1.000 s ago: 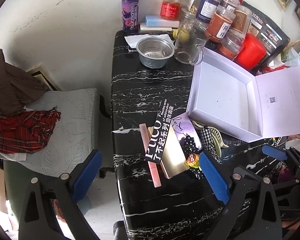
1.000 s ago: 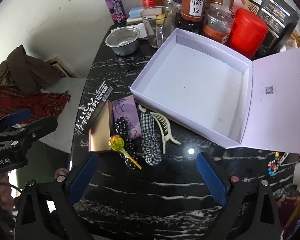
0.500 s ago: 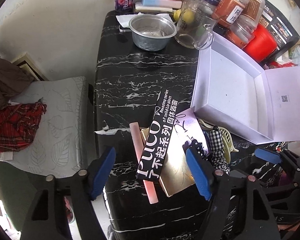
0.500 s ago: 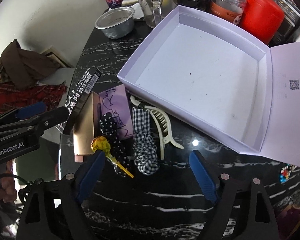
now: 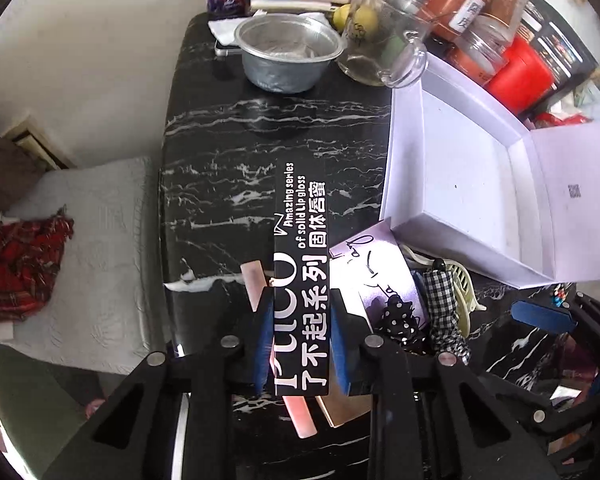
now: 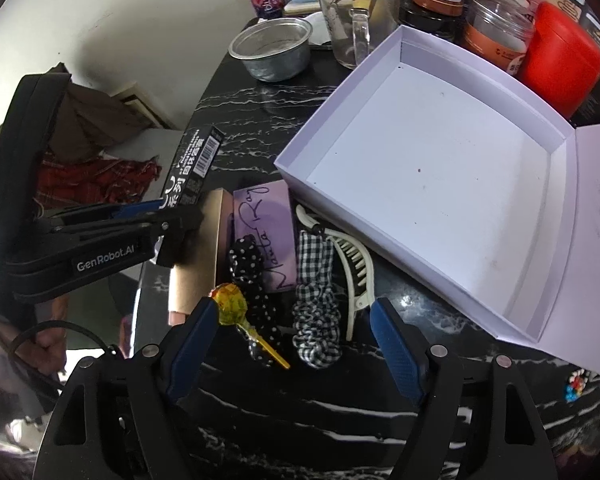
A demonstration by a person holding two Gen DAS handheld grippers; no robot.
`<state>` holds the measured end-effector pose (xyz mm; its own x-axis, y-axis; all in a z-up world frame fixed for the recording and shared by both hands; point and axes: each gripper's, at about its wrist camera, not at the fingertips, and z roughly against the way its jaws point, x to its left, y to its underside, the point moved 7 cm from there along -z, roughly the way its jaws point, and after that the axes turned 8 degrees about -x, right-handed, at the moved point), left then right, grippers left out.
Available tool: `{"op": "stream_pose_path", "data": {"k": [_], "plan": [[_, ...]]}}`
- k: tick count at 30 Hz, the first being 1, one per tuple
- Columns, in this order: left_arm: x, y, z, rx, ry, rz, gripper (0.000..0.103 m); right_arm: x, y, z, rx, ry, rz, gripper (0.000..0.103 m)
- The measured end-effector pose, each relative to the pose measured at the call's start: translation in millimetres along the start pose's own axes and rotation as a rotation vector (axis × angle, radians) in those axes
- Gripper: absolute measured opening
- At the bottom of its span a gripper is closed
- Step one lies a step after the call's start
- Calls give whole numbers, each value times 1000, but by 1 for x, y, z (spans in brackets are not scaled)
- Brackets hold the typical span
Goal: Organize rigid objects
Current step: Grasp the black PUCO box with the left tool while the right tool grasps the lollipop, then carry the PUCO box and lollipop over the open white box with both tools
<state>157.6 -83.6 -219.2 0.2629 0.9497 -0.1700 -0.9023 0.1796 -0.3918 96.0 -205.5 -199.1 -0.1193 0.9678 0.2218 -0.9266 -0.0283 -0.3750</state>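
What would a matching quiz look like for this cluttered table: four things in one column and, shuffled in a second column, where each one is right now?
Things:
1. black lip gloss box
2. yellow lollipop
3. metal bowl
4. white gift box

Places or states:
A. lying open with nothing inside
B. clamped between the left gripper fingers
C. by the glass mug at the table's far end
D. lying on the polka-dot scrunchie, beside the right gripper

Pairs: 1-B, 2-D, 3-C, 4-A
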Motion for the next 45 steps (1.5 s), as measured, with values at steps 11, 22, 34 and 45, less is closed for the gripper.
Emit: {"op": "stream_pose_path", "data": {"k": [11,22,34,45], "plan": [[10,19,25,18,-8,26,25,30,9,-10,39,-90,63,50],[27,39,36,31,-41,51,25,53,18,-36,85,-102,114,26],[23,40,59,-14,-24,76,25,51,14,-22,37,-105,116,20],[11,40,93,-65,-24,50,25,63,15,10,-28,-102,107,20]]}}
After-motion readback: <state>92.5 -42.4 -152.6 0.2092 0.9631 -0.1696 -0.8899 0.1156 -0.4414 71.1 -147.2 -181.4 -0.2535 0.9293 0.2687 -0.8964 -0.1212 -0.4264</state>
